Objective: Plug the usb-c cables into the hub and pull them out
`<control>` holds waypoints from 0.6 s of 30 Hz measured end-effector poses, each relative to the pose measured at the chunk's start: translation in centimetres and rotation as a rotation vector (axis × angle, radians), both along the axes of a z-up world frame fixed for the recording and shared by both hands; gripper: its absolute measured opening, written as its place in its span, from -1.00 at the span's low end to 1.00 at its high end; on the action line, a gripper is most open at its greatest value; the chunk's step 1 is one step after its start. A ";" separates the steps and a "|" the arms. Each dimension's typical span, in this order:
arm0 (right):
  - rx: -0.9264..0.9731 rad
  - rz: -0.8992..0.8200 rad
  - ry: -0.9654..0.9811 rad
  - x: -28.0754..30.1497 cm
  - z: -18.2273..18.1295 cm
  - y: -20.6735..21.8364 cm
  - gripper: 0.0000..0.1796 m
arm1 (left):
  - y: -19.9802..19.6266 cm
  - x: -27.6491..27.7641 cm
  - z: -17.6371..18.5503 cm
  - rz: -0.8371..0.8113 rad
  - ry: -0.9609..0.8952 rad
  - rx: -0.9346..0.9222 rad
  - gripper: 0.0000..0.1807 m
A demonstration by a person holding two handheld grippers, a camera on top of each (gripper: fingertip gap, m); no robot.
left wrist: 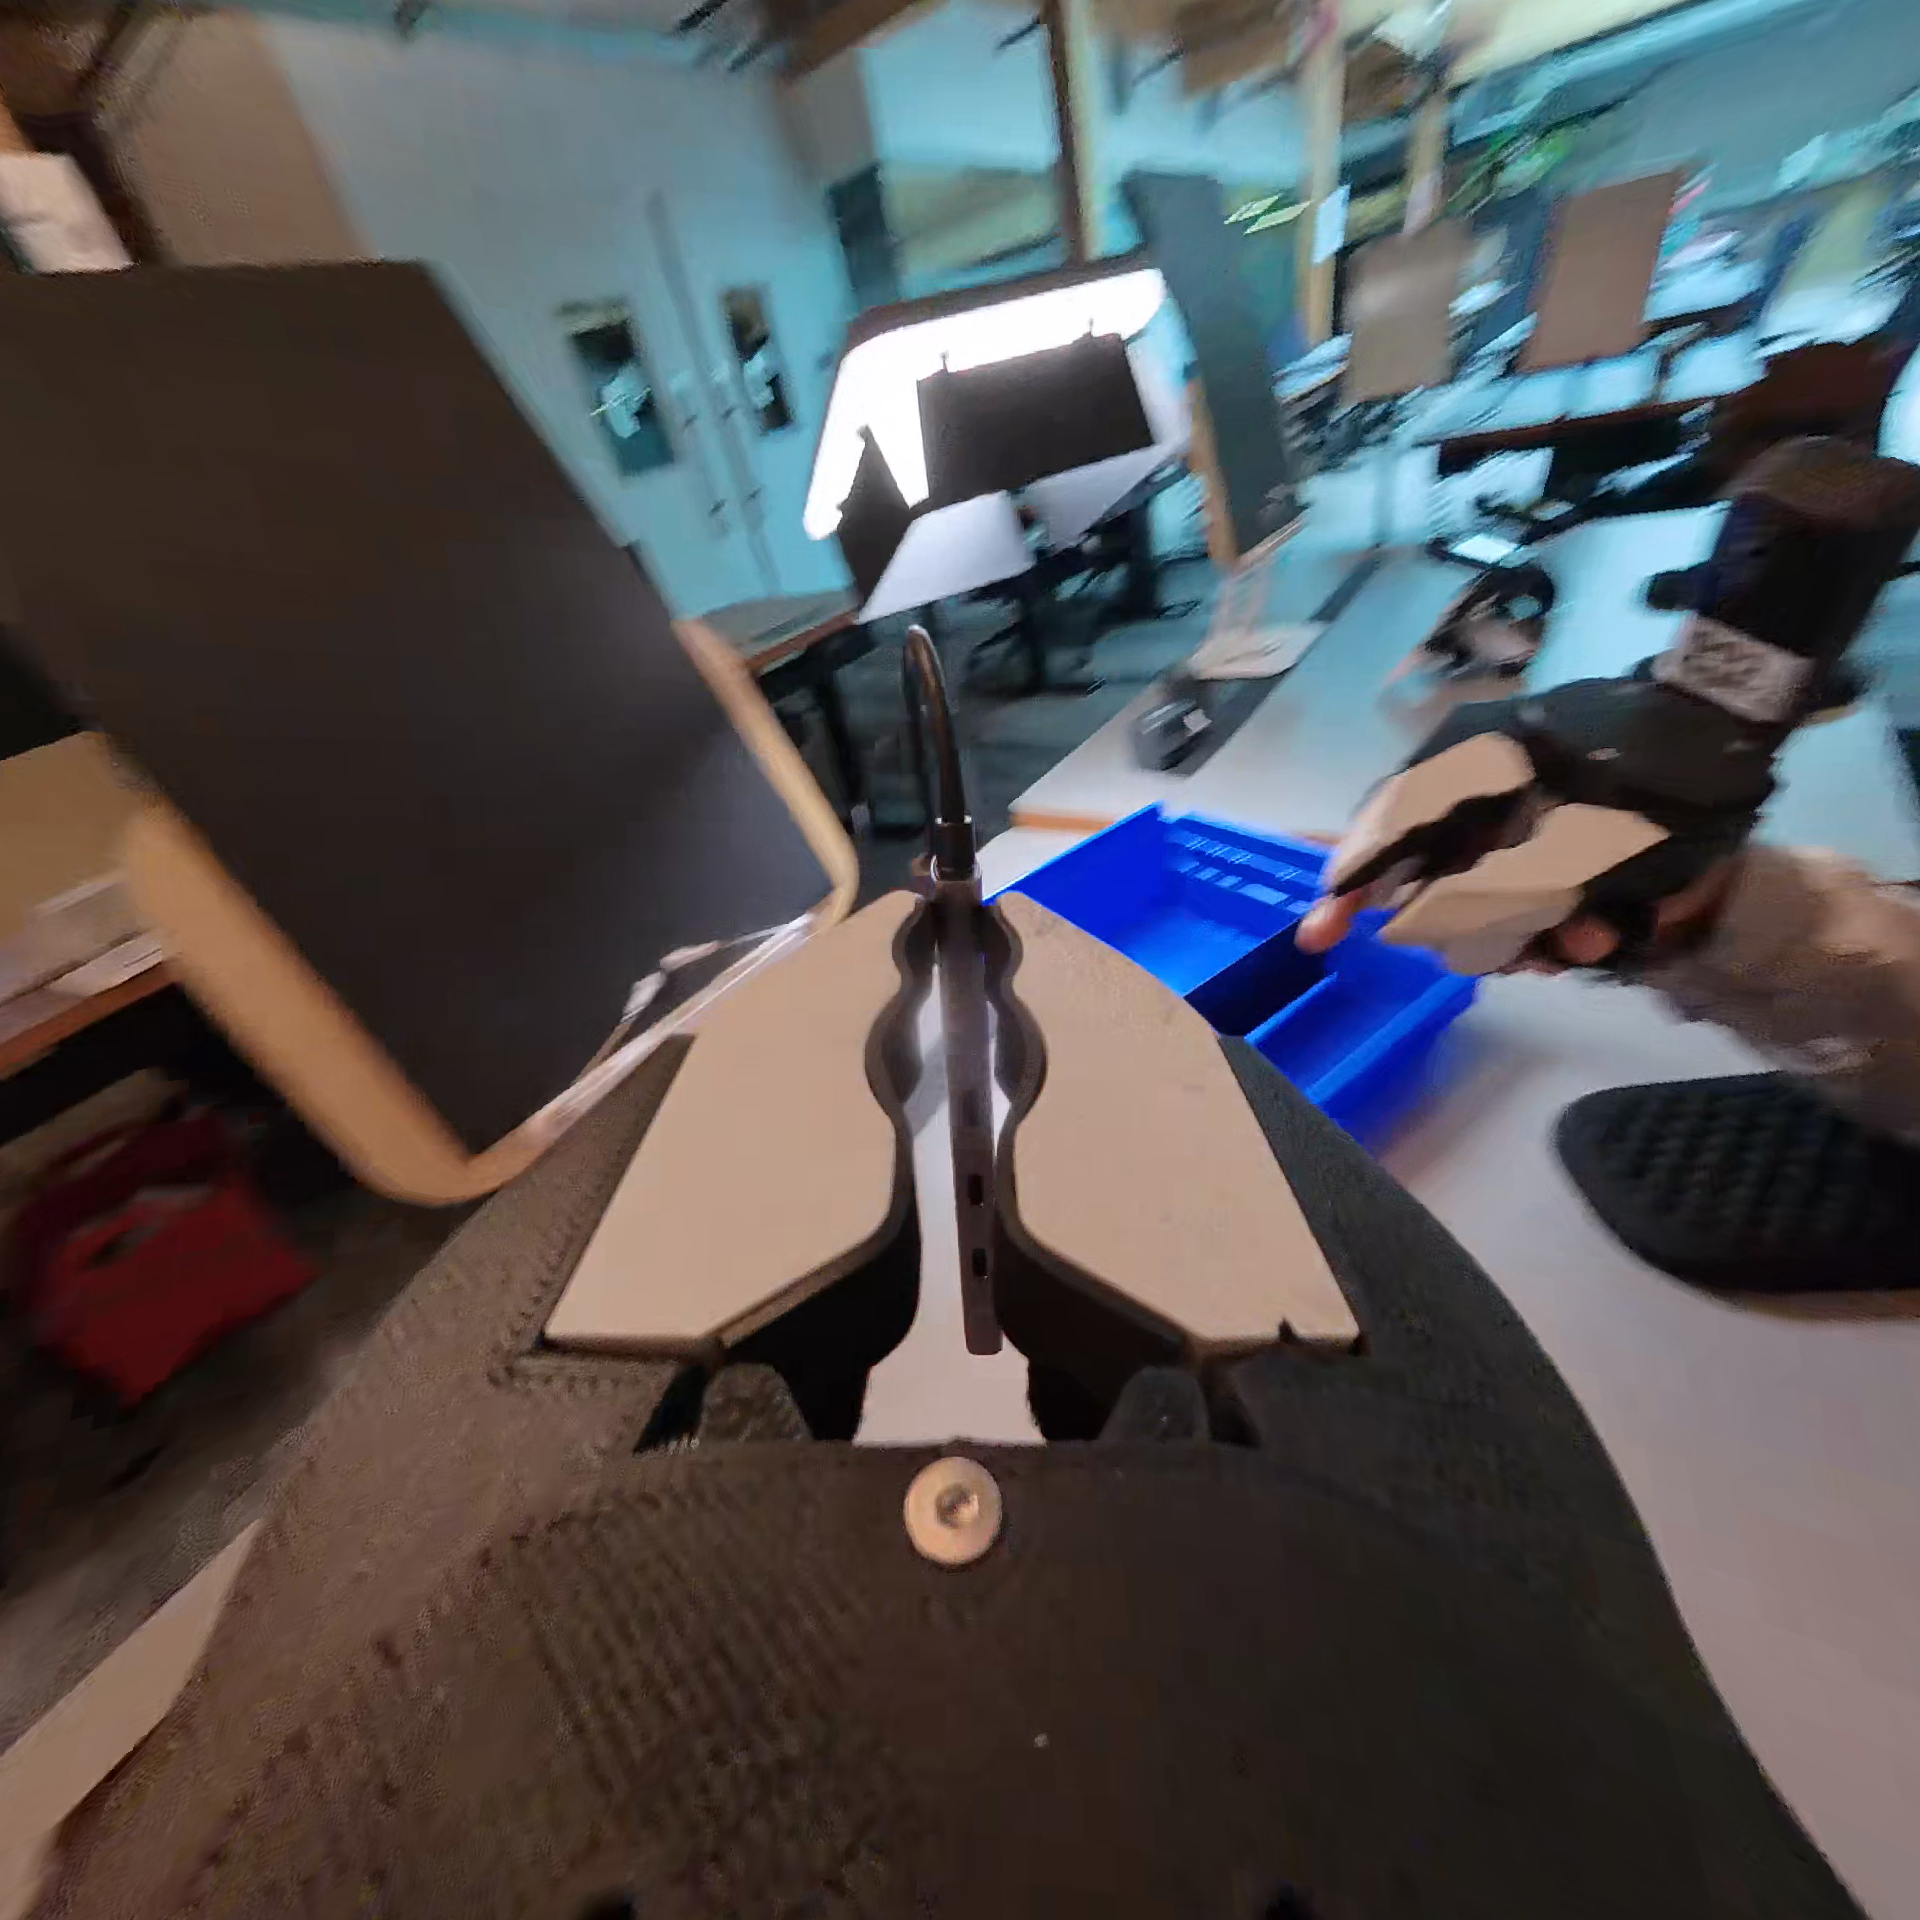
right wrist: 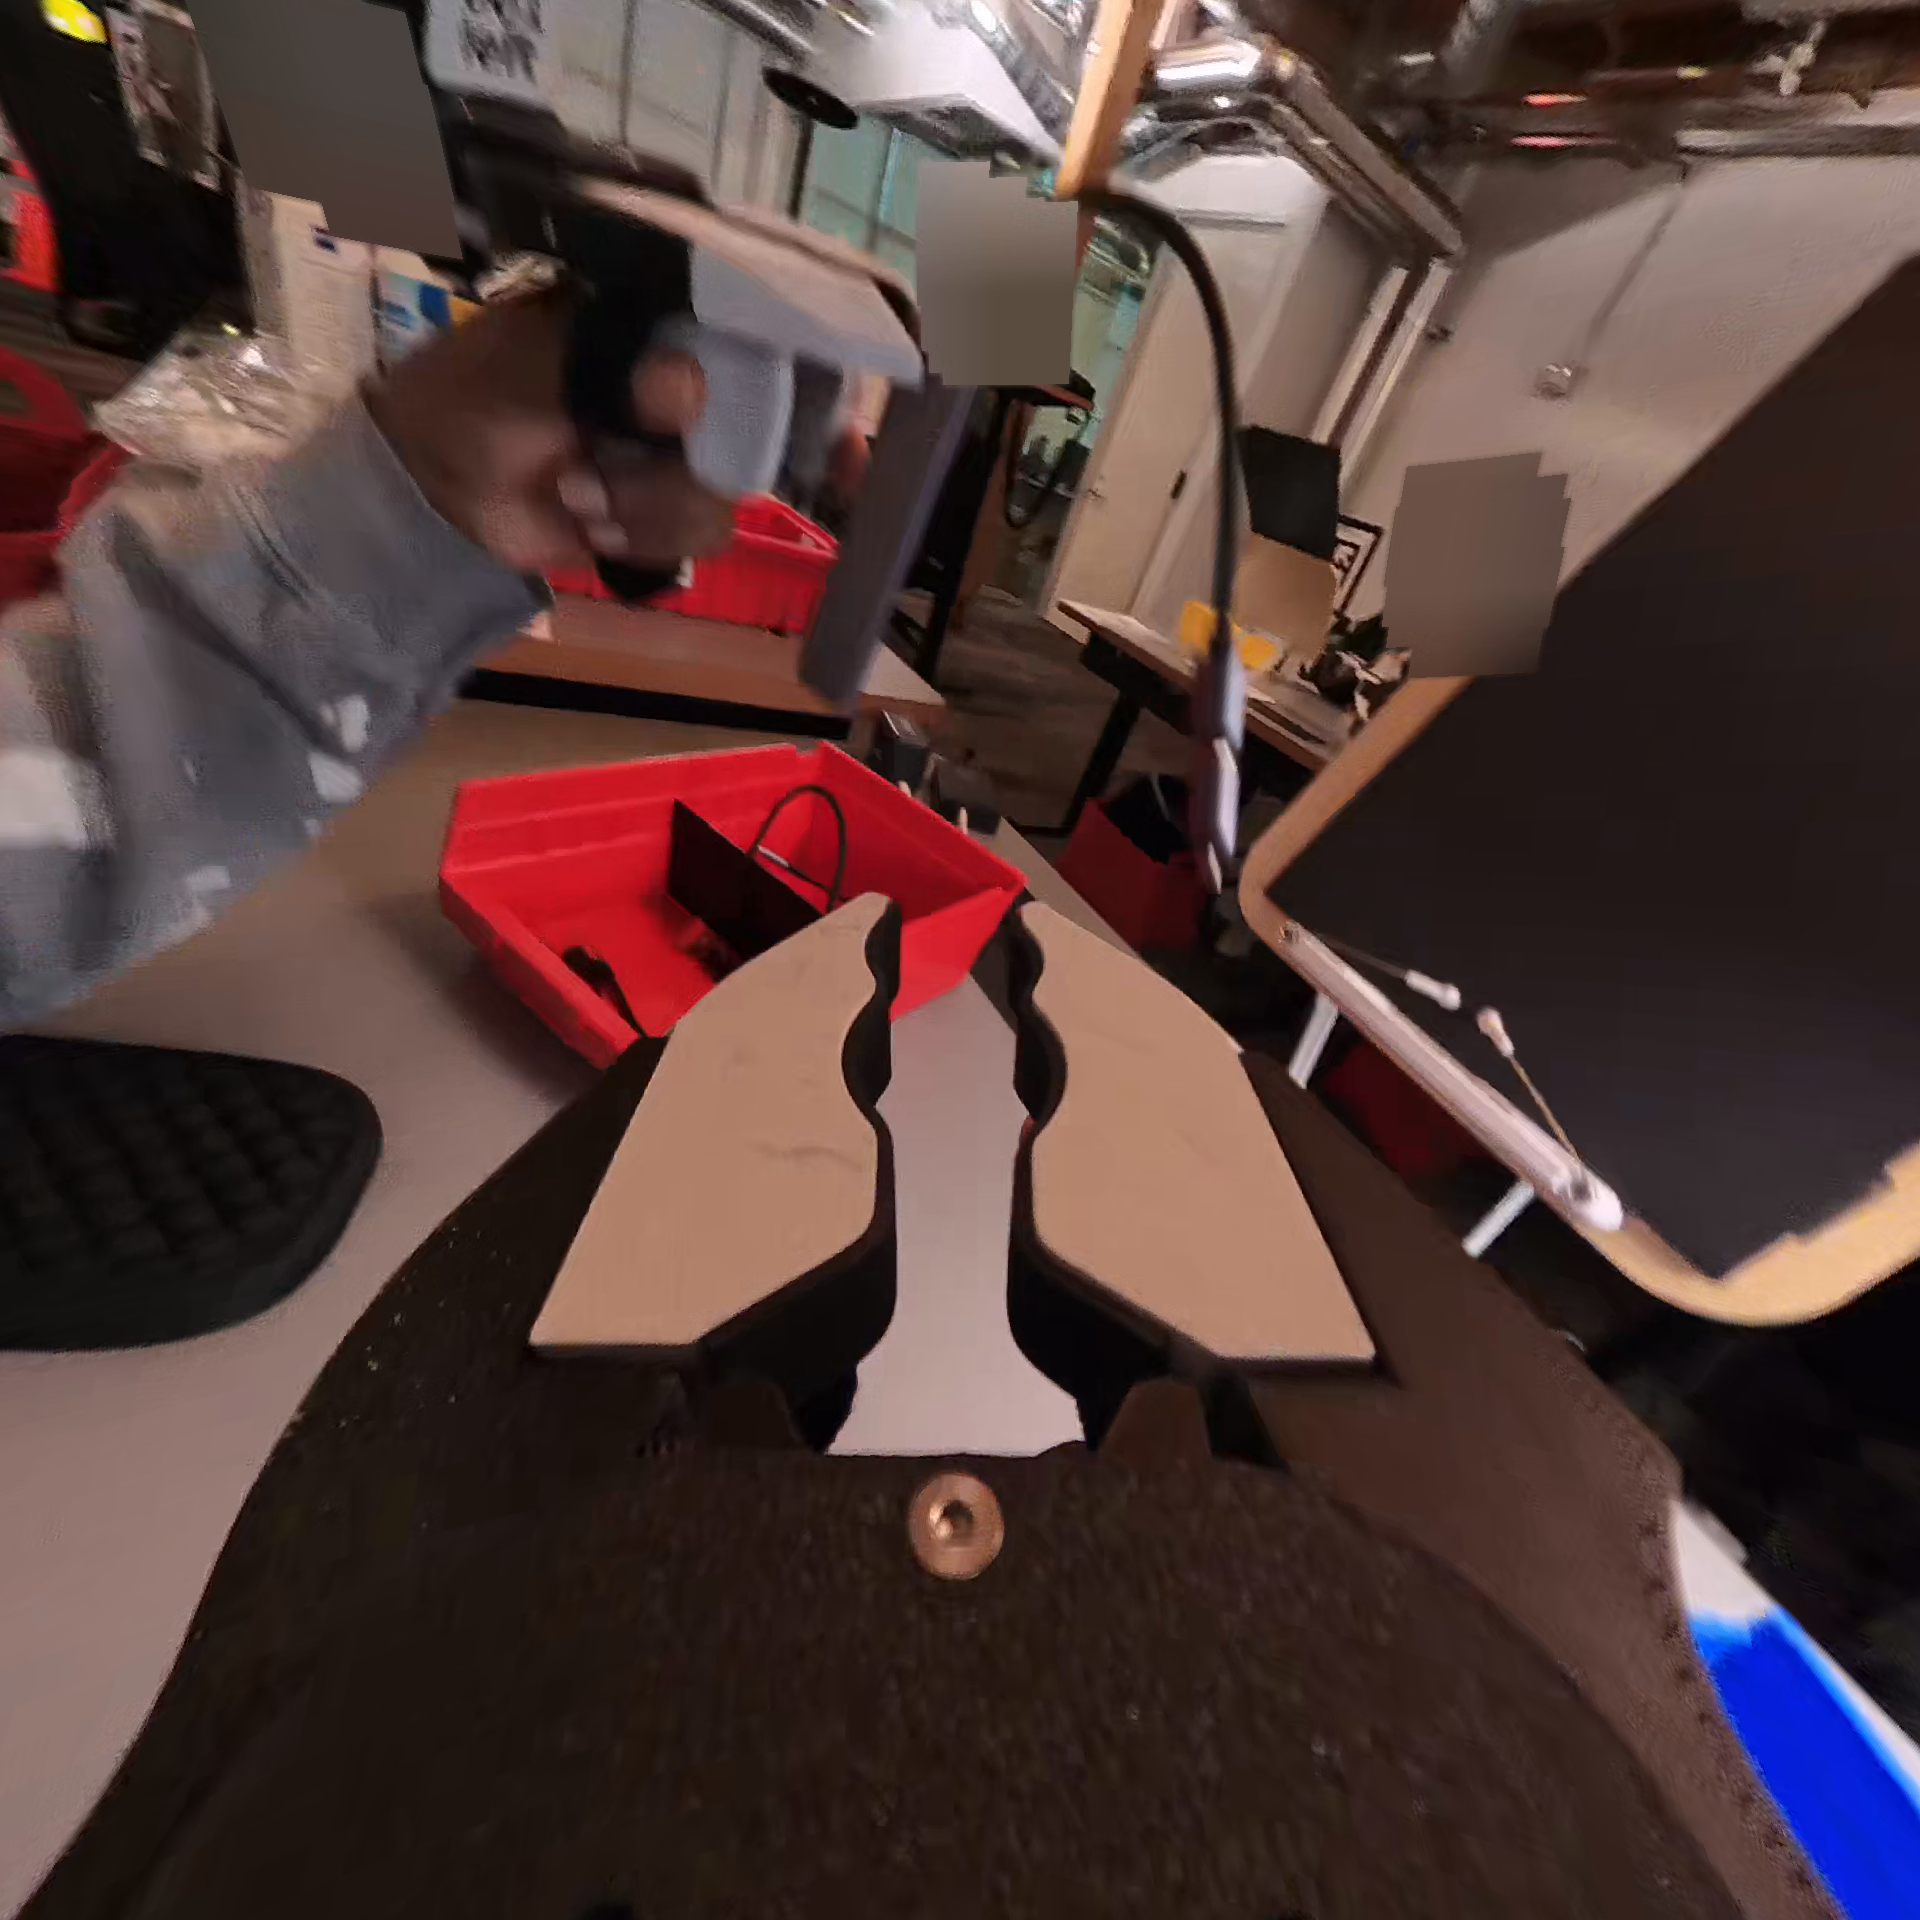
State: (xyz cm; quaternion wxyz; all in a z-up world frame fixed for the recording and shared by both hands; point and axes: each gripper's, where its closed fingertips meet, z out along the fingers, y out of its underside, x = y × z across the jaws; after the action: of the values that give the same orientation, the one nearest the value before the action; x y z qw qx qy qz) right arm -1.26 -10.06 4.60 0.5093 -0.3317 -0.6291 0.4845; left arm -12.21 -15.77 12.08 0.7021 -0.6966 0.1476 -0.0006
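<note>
My left gripper [left wrist: 958, 914] is shut on a thin grey hub [left wrist: 971, 1143], held edge-on between the pads with its row of ports facing up. The hub's black cable [left wrist: 935, 717] arches up past the fingertips. My right gripper [right wrist: 951, 920] is open and empty above the table, pointing at a red bin [right wrist: 623, 862] that holds black usb-c cables [right wrist: 805, 831]. In the left wrist view the right gripper [left wrist: 1371, 899] hovers over a blue bin [left wrist: 1195, 914]. In the right wrist view the hub [right wrist: 873, 540] shows blurred at upper left, its cable [right wrist: 1221, 416] hanging down.
A black textured mat [left wrist: 1745, 1174] lies on the white table [left wrist: 1558, 1403]; it also shows in the right wrist view [right wrist: 156, 1174]. A black board with a wooden rim [left wrist: 364, 675] stands off the table's edge. Desks and red crates fill the room behind. My right fingertips sit around 15 cm from my left ones.
</note>
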 end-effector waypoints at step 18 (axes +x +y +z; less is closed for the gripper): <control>-0.172 0.391 -0.034 -1.1 -0.9 -4.7 -0.76 | 4.3 12.4 -4.0 -0.391 -0.211 -0.021 -0.90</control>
State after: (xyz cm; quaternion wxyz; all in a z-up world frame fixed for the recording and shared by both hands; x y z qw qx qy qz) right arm -2.39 -14.77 3.70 0.3647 -0.2540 -0.6463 0.6203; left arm 0.14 -11.48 8.06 0.6930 -0.6580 0.2054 -0.2110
